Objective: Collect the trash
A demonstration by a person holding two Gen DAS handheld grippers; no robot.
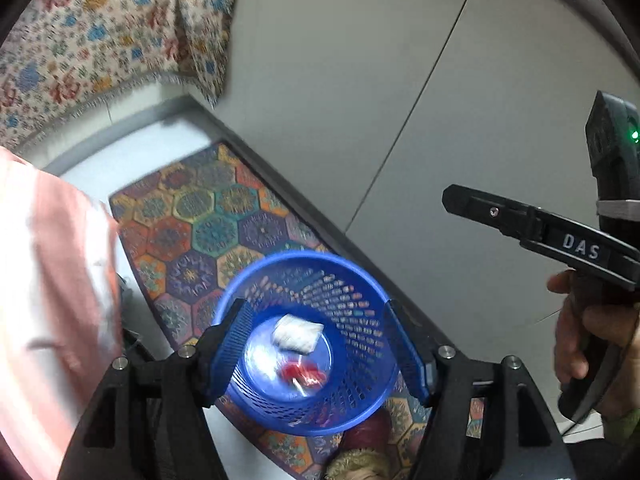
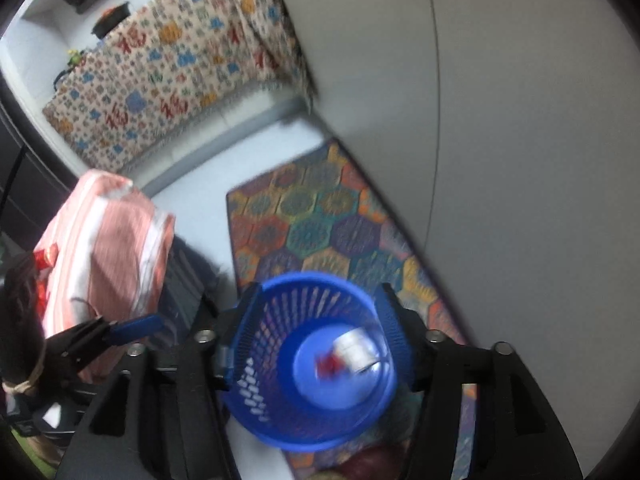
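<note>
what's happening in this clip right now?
A person holds two handheld grippers above a blue perforated plastic wastebasket standing on a colourful hexagon-patterned rug. Both the left gripper and right gripper are open and empty. In the basket lie a white crumpled wad and a red-and-clear wrapper. Both views are motion-blurred.

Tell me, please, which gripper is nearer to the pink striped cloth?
Left. The left gripper is close beside the pink striped cloth; the right gripper is farther, over the blue basket.
</note>
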